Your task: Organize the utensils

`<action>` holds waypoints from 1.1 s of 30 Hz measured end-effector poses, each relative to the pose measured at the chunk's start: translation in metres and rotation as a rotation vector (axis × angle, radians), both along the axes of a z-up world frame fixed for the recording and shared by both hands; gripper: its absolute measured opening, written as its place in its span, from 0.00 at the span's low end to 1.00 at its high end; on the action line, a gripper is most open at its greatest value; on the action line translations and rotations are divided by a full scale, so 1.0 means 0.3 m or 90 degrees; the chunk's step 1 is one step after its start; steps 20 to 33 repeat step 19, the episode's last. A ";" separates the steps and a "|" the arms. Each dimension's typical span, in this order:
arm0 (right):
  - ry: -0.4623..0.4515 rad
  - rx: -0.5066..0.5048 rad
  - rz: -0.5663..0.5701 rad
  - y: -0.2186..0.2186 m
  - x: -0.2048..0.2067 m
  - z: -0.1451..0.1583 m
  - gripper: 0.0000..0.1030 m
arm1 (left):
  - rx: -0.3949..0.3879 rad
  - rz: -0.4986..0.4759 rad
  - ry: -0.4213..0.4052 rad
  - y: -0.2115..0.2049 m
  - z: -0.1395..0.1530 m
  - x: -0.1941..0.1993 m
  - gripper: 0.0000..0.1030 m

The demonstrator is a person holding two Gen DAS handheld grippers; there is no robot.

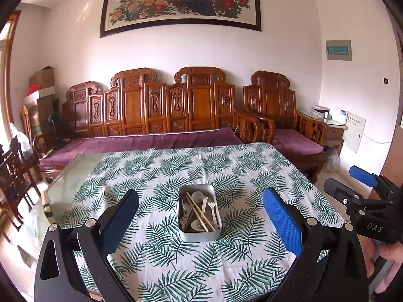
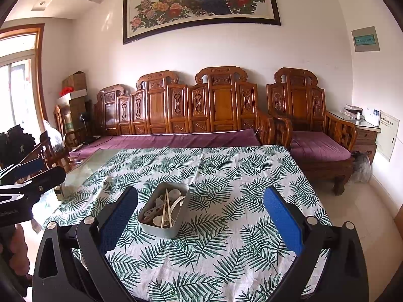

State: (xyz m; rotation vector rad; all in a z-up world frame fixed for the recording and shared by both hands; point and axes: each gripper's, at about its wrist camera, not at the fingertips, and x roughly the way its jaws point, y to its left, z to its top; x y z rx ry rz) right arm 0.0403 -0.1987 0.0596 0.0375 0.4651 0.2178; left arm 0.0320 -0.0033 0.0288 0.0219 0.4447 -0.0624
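Lying lengthwise away from both spread, empty hand-held grippers [image 1: 200, 222] [image 2: 200, 220], the tin [image 1: 199, 235] holds chopsticks [image 1: 199, 211] running likewise.

A tin [image 1: 199, 234] sits near the middle of the table [image 1: 156, 274], on the cloth [image 1: 226, 166] — chopsticks [image 1: 199, 212] and spoons [image 1: 210, 207] lie jumbled inside it. My left tongs [image 1: 200, 222] hang before it, my right tongs [image 2: 200, 220] beside them to the right. Behind the table runs a long bench [image 1: 151, 115], an armchair [image 1: 284, 115] to its right — a picture [image 1: 180, 0] on the wall above.
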 end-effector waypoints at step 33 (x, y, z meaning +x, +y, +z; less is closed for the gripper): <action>-0.001 0.000 0.000 0.000 -0.003 0.003 0.98 | -0.002 -0.002 0.000 -0.007 0.003 -0.005 0.92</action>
